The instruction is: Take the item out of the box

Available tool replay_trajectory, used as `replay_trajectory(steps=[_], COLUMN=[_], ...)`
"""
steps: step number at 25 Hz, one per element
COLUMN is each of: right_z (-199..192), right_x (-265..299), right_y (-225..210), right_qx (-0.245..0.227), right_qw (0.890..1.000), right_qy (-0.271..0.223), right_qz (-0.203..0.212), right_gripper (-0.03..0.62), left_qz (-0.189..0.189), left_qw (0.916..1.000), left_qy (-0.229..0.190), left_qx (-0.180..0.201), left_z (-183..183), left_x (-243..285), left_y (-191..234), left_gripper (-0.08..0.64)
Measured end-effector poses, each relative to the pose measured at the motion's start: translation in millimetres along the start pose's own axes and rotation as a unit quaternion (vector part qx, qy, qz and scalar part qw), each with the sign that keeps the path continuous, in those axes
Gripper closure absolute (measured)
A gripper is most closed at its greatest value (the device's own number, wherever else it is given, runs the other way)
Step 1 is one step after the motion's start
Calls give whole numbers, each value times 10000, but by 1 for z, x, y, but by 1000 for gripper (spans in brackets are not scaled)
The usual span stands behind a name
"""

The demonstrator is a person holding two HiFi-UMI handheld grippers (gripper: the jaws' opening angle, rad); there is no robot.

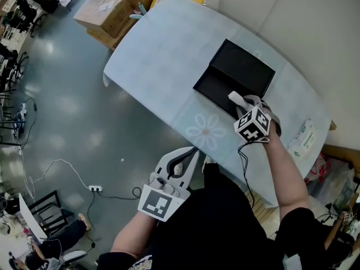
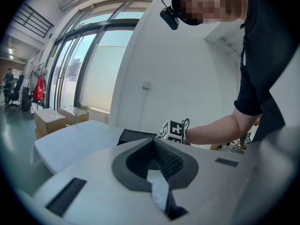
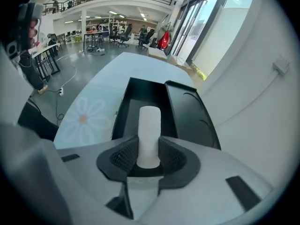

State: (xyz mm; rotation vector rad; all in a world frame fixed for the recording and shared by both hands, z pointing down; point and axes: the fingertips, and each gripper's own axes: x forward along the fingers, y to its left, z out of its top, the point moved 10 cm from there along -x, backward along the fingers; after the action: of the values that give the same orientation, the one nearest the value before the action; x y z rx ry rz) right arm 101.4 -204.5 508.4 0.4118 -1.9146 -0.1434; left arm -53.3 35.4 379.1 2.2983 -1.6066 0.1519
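Smooth white cylinder (image 3: 150,125) in right tongs (image 3: 149,159), matte black box (image 3: 135,108)

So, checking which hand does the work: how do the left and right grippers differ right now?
The right gripper clamps a white cylinder over the open black box; the left gripper is shut on nothing. The right points down above the table; the left hangs off its near edge. Both look alike in build.

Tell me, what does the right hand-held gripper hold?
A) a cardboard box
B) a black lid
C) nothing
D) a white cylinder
D: the right hand-held gripper is closed on a white cylinder, with the open black box beyond it.
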Motion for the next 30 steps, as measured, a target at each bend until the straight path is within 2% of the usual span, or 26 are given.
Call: replay_trajectory(steps=[6, 9, 14, 18, 24, 30], right_z=[4, 7, 8, 13, 13, 13], right_x=[-39, -64, -105, -138, -177, -211], right_y=[6, 13, 29, 54, 98, 150], right_qx=[446, 844, 1365, 1750, 2338, 2641], right_qw=[9964, 9892, 9757, 9621, 9317, 9145], right_qy=[-671, -1174, -1667, -2026, -2692, -2921], right_qz=[-262, -257, -401, -523, -697, -925], right_gripper=[456, 456, 456, 457, 457, 457], left_qz=[-246, -399, -671, -918, -1288, -1593], left_qw=[9997, 9991, 9976, 9955, 9910, 9860], left_qy=[-73, -106, -138, -134, -171, -157], left_qx=[13, 17, 98, 194, 332, 470], left_z=[5, 8, 12, 13, 10, 4], left_x=[-11, -17, -27, -37, -51, -72], left_y=[0, 0, 1, 2, 3, 2], left_gripper=[551, 552, 552, 551, 552, 552])
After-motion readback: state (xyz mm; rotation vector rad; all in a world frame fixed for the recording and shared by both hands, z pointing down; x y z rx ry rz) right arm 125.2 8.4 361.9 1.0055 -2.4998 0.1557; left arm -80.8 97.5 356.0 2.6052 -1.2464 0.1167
